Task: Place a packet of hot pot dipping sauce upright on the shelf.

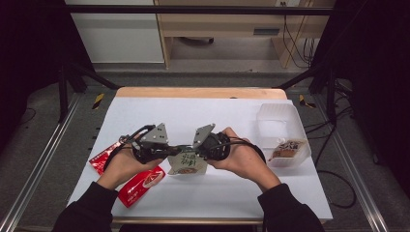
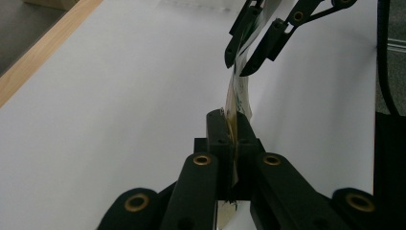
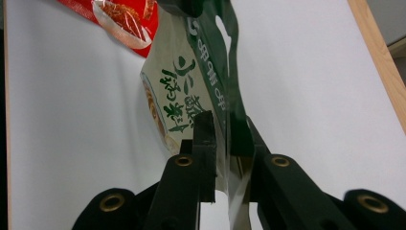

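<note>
A cream and green snack packet point(image 1: 187, 164) hangs just above the white table point(image 1: 212, 113), held between both grippers. My left gripper point(image 1: 177, 151) is shut on the packet's top edge; in the left gripper view the jaws point(image 2: 233, 132) pinch the thin film edge-on. My right gripper point(image 1: 195, 152) meets it from the right and is shut on the same top strip, close beside the left one. In the right gripper view the packet point(image 3: 184, 91) hangs away from the jaws point(image 3: 225, 132), its green header strip caught between them.
Two red packets point(image 1: 141, 186) point(image 1: 103, 158) lie on the table's left part, under the left forearm. A clear plastic tub point(image 1: 282, 116) stands at the right with another packet point(image 1: 289, 149) at its near end. The wooden table edge point(image 1: 198, 92) runs along the back.
</note>
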### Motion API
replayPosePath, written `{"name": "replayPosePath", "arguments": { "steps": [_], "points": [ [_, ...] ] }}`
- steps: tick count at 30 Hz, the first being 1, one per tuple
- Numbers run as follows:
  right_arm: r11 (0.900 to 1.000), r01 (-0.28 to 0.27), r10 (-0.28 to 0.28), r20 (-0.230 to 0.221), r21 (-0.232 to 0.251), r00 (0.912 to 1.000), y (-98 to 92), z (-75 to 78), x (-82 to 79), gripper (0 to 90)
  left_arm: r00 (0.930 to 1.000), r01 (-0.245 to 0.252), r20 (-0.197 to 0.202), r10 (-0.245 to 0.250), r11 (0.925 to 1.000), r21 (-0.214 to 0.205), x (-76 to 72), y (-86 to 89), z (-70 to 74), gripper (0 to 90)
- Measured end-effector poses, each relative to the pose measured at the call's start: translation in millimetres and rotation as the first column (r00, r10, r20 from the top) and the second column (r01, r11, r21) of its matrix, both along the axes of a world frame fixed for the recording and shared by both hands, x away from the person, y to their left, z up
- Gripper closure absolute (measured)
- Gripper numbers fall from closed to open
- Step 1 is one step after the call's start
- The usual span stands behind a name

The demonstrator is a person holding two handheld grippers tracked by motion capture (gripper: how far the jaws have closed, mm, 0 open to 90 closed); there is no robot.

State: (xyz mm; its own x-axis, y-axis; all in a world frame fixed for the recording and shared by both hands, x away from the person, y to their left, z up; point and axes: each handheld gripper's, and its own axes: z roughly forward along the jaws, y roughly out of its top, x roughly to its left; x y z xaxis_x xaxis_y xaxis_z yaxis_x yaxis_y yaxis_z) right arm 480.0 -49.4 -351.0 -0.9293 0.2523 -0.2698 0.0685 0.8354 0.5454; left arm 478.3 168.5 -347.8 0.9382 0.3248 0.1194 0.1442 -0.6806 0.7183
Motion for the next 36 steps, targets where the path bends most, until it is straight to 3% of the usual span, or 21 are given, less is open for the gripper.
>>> {"name": "replayPosePath", "arguments": {
  "steps": [6,8,10,13,16,20,22,25,28,31,34,36],
  "points": [
    [0.9989,-0.026,0.026,-0.008,-0.039,0.9996,3.1,2.0,0.9,89.4,1.0000,0.002,-0.003,-0.002,1.0000,-0.008,-0.2,1.8,-2.4,88.9],
    [0.9984,-0.035,0.034,-0.020,-0.044,0.9992,3.6,2.1,1.0,89.7,1.0000,-0.005,0.003,0.005,1.0000,-0.005,-0.7,3.6,-3.8,84.0],
    [0.9980,-0.038,0.037,-0.022,-0.051,0.9991,4.2,1.5,1.3,90.0,0.9993,-0.035,0.015,0.036,0.9988,-0.034,-2.2,7.7,-4.3,72.5],
    [0.9975,-0.043,0.042,-0.022,-0.056,0.9989,5.1,2.4,2.3,90.0,0.9957,-0.084,0.032,0.087,0.9929,-0.085,-7.2,17.0,-5.2,45.9],
    [0.9972,-0.047,0.045,-0.030,-0.059,0.9985,6.3,4.4,3.8,90.0,0.9893,-0.137,0.034,0.142,0.9838,-0.115,-13.6,26.4,-11.9,28.7],
    [0.9976,-0.039,0.036,-0.046,-0.057,0.9983,7.3,7.4,5.7,90.0,0.9764,-0.210,0.026,0.214,0.9698,-0.124,-22.0,42.1,-29.0,15.1],
    [0.9974,-0.044,0.041,-0.054,-0.057,0.9977,6.8,11.1,7.6,90.0,0.9699,-0.239,0.016,0.243,0.9624,-0.130,-23.8,49.9,-38.7,11.6],
    [0.9970,-0.041,0.037,-0.057,-0.065,0.9977,5.3,15.9,9.4,90.0,0.9651,-0.260,-0.013,0.261,0.9492,-0.178,-24.4,62.9,-54.9,9.0],
    [0.9960,-0.039,0.033,-0.071,-0.080,0.9969,1.3,24.1,11.3,90.0,0.9585,-0.285,-0.033,0.283,0.9453,-0.159,-22.4,70.0,-66.2,8.0],
    [0.9969,-0.025,0.020,-0.068,-0.075,0.9975,-4.4,33.8,11.9,90.0,0.9482,-0.317,-0.038,0.315,0.9325,-0.173,-23.0,76.7,-74.5,7.3],
    [0.9983,-0.005,0.001,-0.068,-0.058,0.9977,-13.2,46.1,11.9,90.0,0.9426,-0.333,-0.034,0.332,0.9282,-0.166,-24.1,80.0,-81.7,7.3],
    [0.9986,-0.001,-0.002,-0.065,-0.054,0.9979,-21.2,55.0,12.6,90.0,0.9335,-0.357,-0.031,0.357,0.9169,-0.178,-23.4,82.4,-85.7,7.3]
  ]
}}
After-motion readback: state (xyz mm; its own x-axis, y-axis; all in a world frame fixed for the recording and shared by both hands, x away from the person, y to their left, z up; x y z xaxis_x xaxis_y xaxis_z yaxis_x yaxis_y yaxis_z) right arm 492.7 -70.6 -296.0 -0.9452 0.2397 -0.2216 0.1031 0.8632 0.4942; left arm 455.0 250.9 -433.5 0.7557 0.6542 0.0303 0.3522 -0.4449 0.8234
